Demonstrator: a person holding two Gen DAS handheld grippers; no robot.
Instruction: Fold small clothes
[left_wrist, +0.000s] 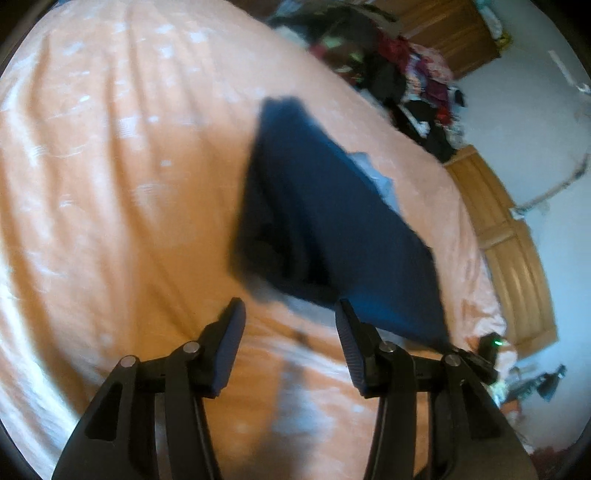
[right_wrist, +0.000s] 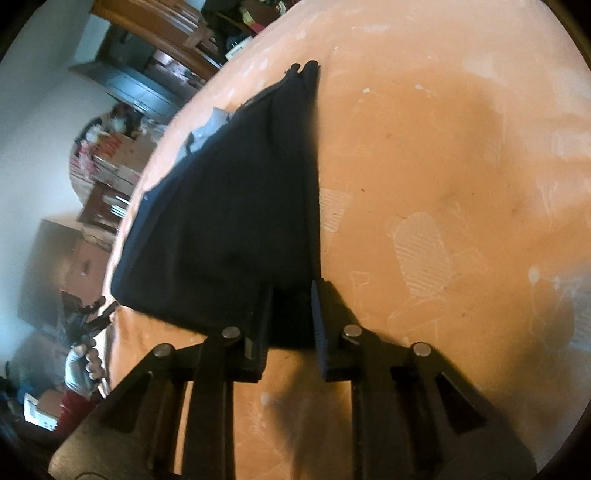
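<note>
A dark navy garment (left_wrist: 325, 221) lies partly folded on the orange bed sheet (left_wrist: 110, 184), blurred by motion. My left gripper (left_wrist: 290, 317) is open just short of its near edge, with nothing between the fingers. In the right wrist view the same garment (right_wrist: 229, 214) stretches away from my right gripper (right_wrist: 291, 295), whose jaws stand narrowly apart with the garment's near corner between them. A pale grey bit of cloth (right_wrist: 207, 127) peeks out at the garment's far side. The right gripper's body (left_wrist: 487, 341) shows by the garment's corner.
A heap of mixed clothes (left_wrist: 406, 74) sits at the bed's far end, next to the wooden bed frame (left_wrist: 513, 258). Beyond the bed edge are boxes and shelves (right_wrist: 110, 162). A gloved hand (right_wrist: 79, 367) holds the left gripper (right_wrist: 90, 314).
</note>
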